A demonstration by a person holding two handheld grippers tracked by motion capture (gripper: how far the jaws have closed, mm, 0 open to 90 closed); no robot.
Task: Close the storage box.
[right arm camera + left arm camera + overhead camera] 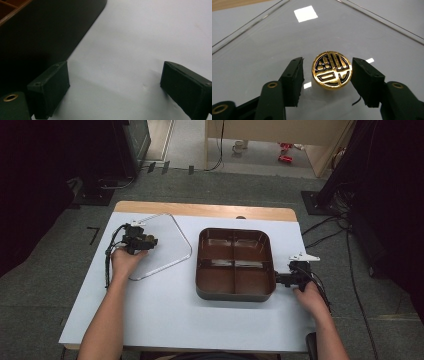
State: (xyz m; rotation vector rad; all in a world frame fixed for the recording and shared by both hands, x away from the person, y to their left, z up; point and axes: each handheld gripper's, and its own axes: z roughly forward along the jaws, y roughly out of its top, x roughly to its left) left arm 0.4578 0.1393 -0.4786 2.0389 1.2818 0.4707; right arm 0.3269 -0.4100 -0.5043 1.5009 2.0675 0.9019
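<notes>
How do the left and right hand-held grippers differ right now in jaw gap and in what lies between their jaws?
The left hand-held gripper has a narrow jaw gap; the right hand-held gripper stands wide open. The left brackets a gold knob on the clear lid, with a slight gap on one side; the right has bare white table between its jaws, beside the brown tray. Both have black padded jaws and sit low over the surface.

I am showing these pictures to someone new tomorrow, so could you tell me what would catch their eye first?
Probably the gold knob with its black pattern, sitting on the clear lid between the left gripper's open jaws. Next, the brown four-compartment tray at the middle of the white table, with the right gripper open beside its right edge.
</notes>
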